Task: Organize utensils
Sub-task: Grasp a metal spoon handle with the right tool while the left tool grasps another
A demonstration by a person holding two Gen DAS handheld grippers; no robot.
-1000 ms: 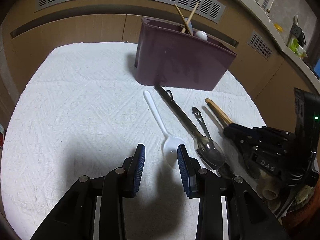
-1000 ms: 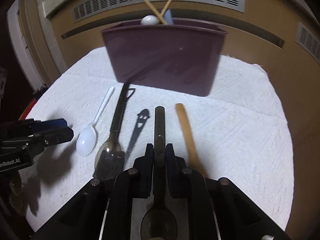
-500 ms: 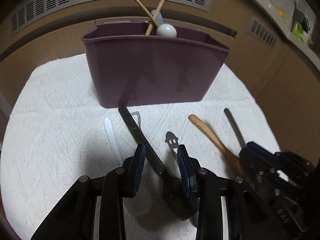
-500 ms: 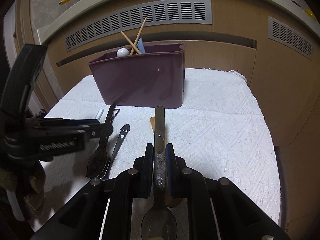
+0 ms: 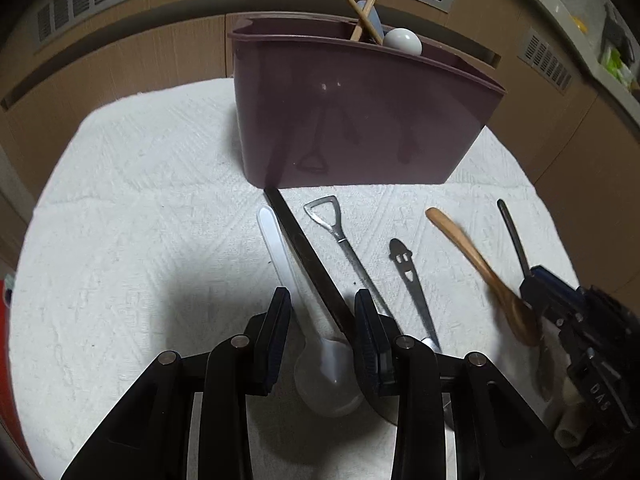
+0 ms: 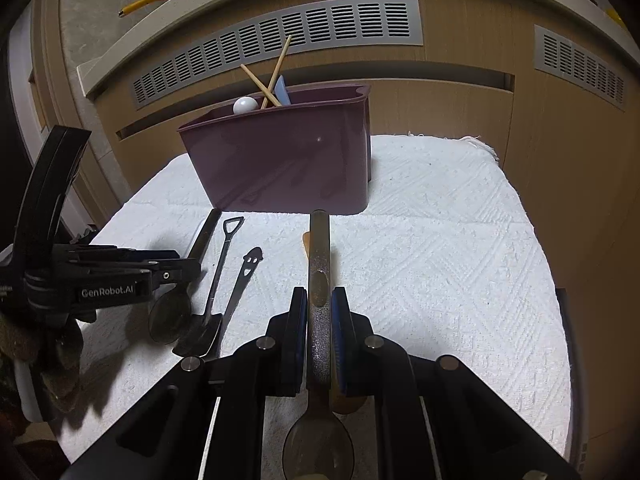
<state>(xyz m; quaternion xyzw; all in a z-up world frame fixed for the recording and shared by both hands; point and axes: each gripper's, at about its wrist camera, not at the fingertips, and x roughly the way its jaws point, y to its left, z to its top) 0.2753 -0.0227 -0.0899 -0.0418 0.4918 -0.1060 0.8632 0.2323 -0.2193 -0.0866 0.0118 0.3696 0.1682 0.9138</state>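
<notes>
The right hand-held gripper [image 6: 319,310] clamps a dark spoon [image 6: 319,280] by its handle. The left hand-held gripper [image 5: 322,312] gapes over a black handle [image 5: 308,264] and white spoon [image 5: 320,356]. Beyond, the purple bin [image 5: 352,120] blocks the towel's [image 6: 460,240] far edge; bare towel lies right.

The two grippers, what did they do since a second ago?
The left gripper swung right from the white spoon and now straddles the dark-handled spoon, jaws open. The right gripper lifted its spoon off the cloth. The purple bin stayed put.
</notes>
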